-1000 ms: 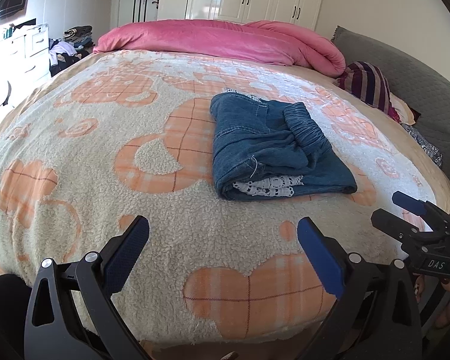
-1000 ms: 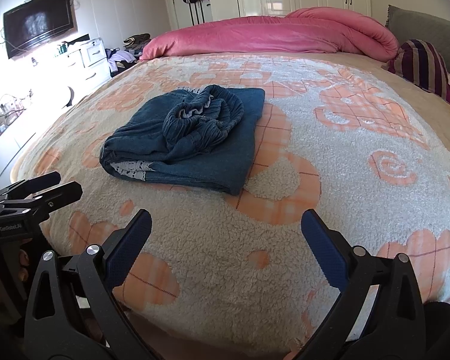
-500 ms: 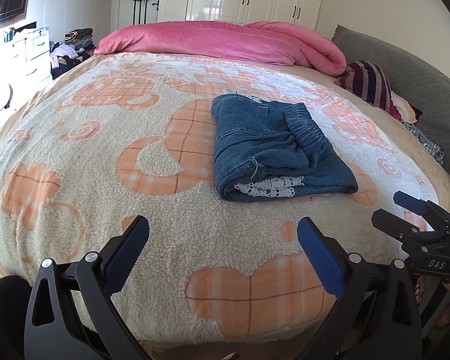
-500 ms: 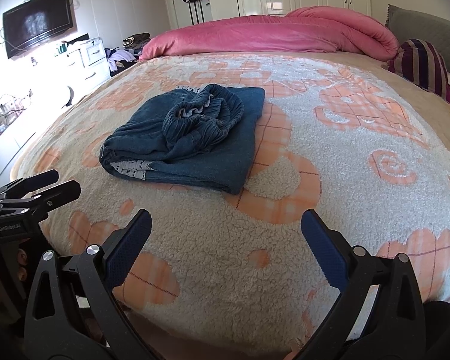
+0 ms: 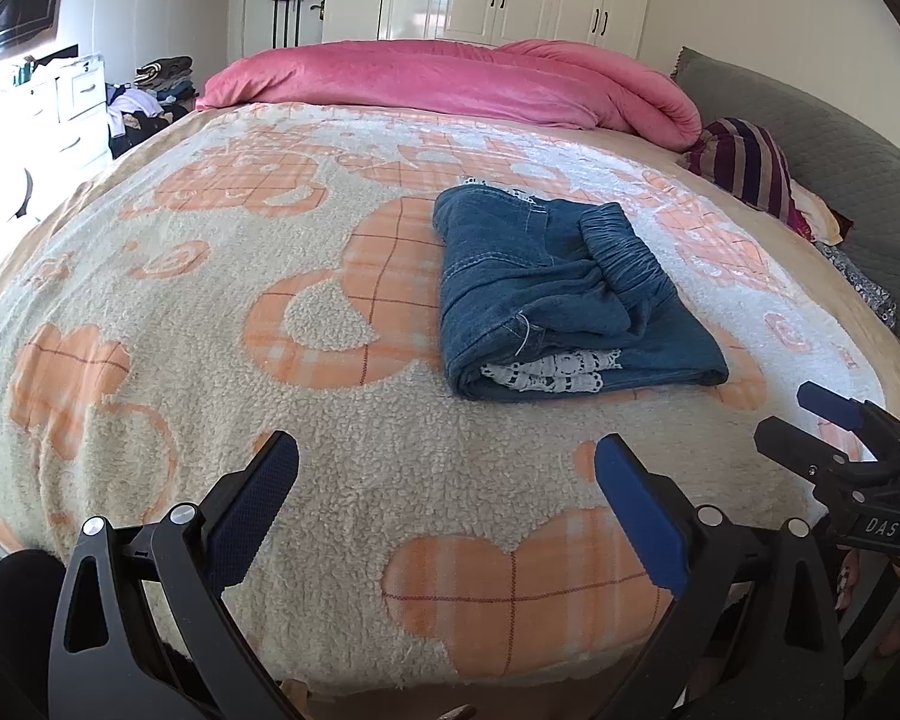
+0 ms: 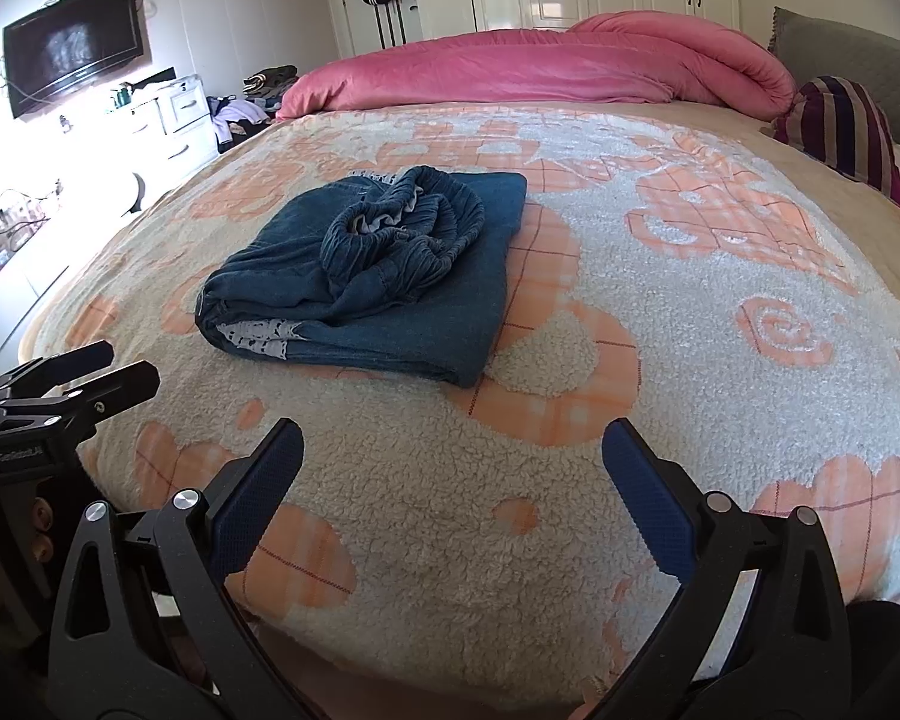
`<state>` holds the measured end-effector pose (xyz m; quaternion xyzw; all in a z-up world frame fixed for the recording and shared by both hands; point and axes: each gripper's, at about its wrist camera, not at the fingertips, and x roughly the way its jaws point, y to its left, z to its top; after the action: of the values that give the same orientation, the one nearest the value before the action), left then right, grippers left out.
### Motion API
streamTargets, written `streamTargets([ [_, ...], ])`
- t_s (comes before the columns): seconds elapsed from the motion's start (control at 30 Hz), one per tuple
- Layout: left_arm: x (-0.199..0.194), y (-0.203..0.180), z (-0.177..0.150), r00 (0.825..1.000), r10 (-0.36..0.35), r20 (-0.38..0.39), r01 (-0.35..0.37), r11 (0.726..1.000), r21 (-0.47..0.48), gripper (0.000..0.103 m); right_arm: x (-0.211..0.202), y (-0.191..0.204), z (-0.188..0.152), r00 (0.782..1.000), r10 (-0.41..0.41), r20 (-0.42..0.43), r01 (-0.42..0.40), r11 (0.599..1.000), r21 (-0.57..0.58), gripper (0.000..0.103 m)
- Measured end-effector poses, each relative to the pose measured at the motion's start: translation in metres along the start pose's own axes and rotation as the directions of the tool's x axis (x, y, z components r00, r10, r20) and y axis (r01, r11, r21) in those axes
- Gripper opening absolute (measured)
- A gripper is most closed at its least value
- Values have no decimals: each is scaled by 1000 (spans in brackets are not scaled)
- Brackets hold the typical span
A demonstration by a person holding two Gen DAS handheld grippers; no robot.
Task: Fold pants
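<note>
Since the jeans [image 5: 561,294] already lie in a compact folded bundle on the blanket [image 5: 210,360], well ahead of both claws, folding looks essentially done. Left claw [image 5: 447,495] and right claw [image 6: 453,477] hang spread apart, empty; perhaps the bunched waistband needs smoothing.

- One folded pair of blue denim pants [image 5: 561,294] is counted.
- One cream fleece blanket with orange checked shapes [image 5: 210,312] is seen.
- One rolled pink duvet [image 5: 450,81] is counted.
- One striped purple-and-beige pillow [image 5: 744,162] is seen.
- Two black two-finger grippers with blue pads are counted: the left gripper [image 5: 447,495] and the right gripper [image 6: 453,480].
- One wall-mounted black television [image 6: 72,48] is seen.
</note>
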<state>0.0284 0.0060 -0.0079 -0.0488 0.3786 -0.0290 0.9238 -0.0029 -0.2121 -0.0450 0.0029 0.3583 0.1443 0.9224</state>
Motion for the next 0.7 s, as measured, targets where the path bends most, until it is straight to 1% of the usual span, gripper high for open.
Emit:
streamTargets([
  [0.7, 2, 3, -2, 1000, -3, -7, 3, 1000, -11, 99, 3, 1, -3, 1000, -4, -13, 4, 1000, 6, 94],
])
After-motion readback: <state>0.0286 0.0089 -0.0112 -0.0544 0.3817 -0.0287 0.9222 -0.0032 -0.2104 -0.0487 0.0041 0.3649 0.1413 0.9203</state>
